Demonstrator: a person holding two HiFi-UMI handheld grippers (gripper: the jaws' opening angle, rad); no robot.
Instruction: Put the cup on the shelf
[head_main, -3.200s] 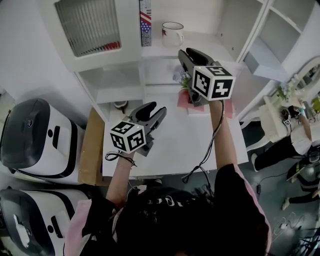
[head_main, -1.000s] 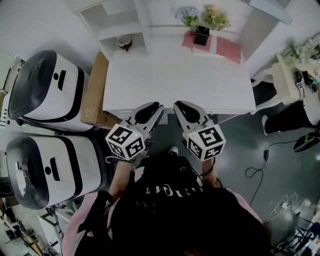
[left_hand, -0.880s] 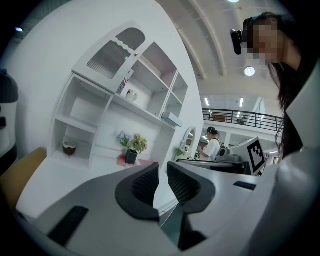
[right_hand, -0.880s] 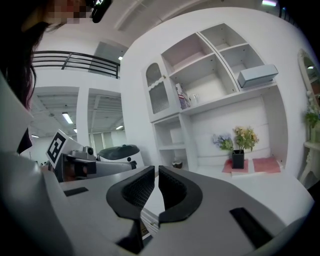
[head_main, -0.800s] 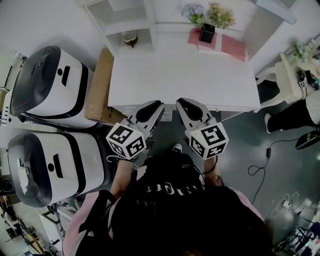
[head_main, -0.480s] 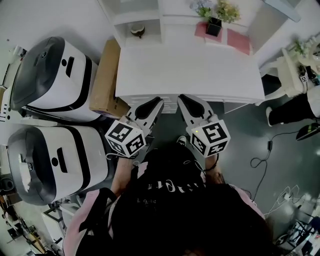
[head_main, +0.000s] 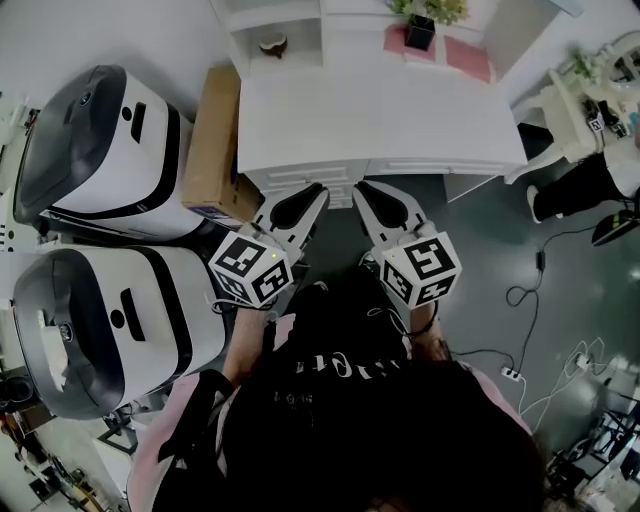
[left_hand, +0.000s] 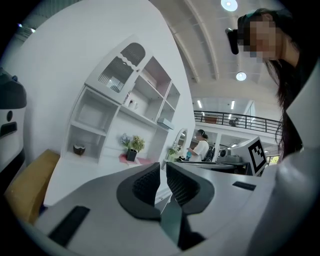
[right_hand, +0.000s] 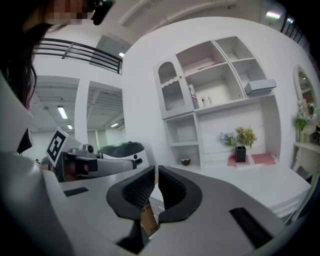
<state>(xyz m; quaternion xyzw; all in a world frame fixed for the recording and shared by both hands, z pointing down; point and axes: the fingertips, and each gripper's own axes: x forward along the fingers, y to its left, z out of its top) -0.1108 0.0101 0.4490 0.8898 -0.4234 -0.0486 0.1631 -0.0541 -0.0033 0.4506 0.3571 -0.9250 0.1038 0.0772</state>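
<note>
The white cup (left_hand: 132, 104) stands on a middle board of the tall white shelf unit (left_hand: 98, 131); the right gripper view shows the cup (right_hand: 206, 100) beside a book. The head view cuts that board off. My left gripper (head_main: 318, 190) and right gripper (head_main: 360, 187) are held side by side over the dark floor, just in front of the white desk (head_main: 380, 110). Both point towards the shelf from well back. The left gripper's (left_hand: 163, 167) jaws are shut with nothing between them. The right gripper's (right_hand: 156, 170) jaws are likewise shut and empty.
On the desk's far side stand a flower pot (head_main: 420, 30) and red mats (head_main: 468, 58). A small bowl (head_main: 272, 44) sits in a low shelf cubby. A cardboard box (head_main: 212, 140) and two large white machines (head_main: 90, 150) are left of the desk. Cables (head_main: 520, 300) lie on the floor.
The person has backed away from the desk: desk and shelf slid up and out of the head view. The right gripper, earlier raised beside the cup, is now drawn in low next to the left one.
</note>
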